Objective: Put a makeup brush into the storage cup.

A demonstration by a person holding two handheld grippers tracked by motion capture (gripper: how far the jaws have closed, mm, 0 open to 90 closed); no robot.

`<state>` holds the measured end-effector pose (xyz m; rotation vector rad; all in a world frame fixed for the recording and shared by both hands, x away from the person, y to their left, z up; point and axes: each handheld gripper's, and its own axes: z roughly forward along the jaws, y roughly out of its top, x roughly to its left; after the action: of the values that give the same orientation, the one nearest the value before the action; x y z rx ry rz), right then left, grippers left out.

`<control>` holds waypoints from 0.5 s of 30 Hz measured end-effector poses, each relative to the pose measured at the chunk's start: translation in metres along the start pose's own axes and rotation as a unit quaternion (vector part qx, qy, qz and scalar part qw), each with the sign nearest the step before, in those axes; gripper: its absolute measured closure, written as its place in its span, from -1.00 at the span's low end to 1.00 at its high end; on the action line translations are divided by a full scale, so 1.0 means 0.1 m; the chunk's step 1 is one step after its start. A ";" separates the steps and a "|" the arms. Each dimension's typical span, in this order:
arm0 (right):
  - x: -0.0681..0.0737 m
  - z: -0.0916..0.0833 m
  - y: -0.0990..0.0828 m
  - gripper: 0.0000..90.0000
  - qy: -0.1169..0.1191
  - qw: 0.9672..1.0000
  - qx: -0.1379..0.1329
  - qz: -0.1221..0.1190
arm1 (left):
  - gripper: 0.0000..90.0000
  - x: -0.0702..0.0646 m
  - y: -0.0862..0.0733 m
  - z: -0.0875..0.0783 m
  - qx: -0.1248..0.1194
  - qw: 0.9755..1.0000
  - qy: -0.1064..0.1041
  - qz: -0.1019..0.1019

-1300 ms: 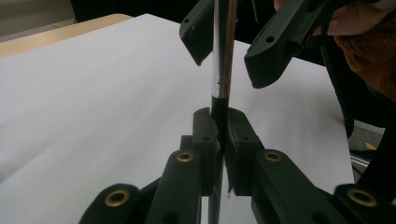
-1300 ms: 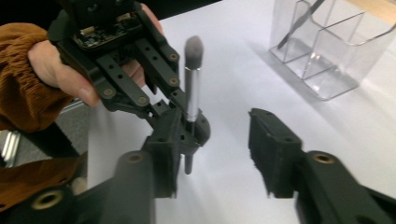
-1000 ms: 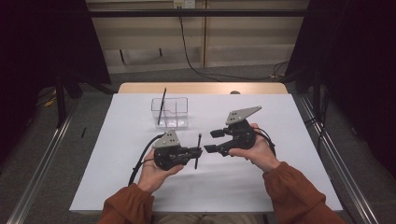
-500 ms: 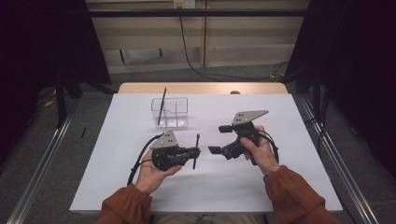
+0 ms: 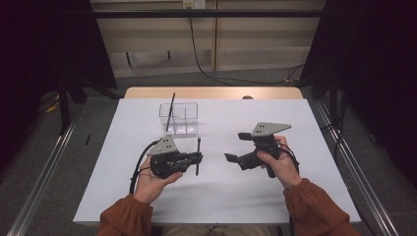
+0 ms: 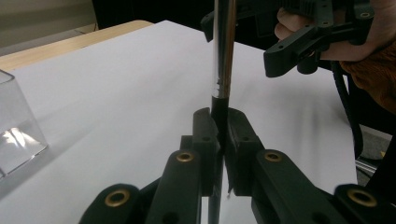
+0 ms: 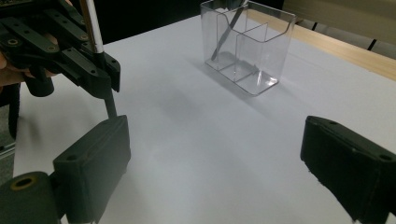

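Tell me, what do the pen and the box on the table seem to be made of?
The pen: probably shiny metal on its upper barrel, which mirrors light; its lower part is matt black, perhaps plastic. The box: clear, glossy plastic, likely acrylic; you see through its walls.

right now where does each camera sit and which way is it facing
High view: above the person's side, looking forward and down on the table; both forearms show, left gripper shut on a pen, right gripper open.
Left gripper view: rides the left gripper, looking along its jaws toward the right gripper.
Right gripper view: rides the right gripper, facing the clear holder.
All three share the pen.
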<state>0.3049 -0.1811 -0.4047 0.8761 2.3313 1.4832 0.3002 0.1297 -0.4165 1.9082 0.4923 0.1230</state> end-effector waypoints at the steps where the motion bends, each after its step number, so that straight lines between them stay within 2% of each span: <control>1: 0.00 -0.01 -0.01 -0.83 -0.003 1.000 -0.002 0.000 | 0.87 0.00 -0.01 -0.01 -0.003 1.000 0.001 -0.002; 8: -0.04 -0.15 -0.11 -0.87 -0.017 1.000 -0.016 0.009 | 0.87 0.04 -0.01 -0.10 -0.004 1.000 0.008 -0.005; 15: -0.05 -0.30 -0.19 -0.88 -0.033 0.999 -0.037 0.012 | 0.87 0.10 -0.01 -0.17 -0.007 1.000 0.014 -0.018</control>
<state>0.2874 -0.2120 -0.4090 0.9230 2.2123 1.5147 0.3035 0.1488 -0.4123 1.8857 0.5430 0.1283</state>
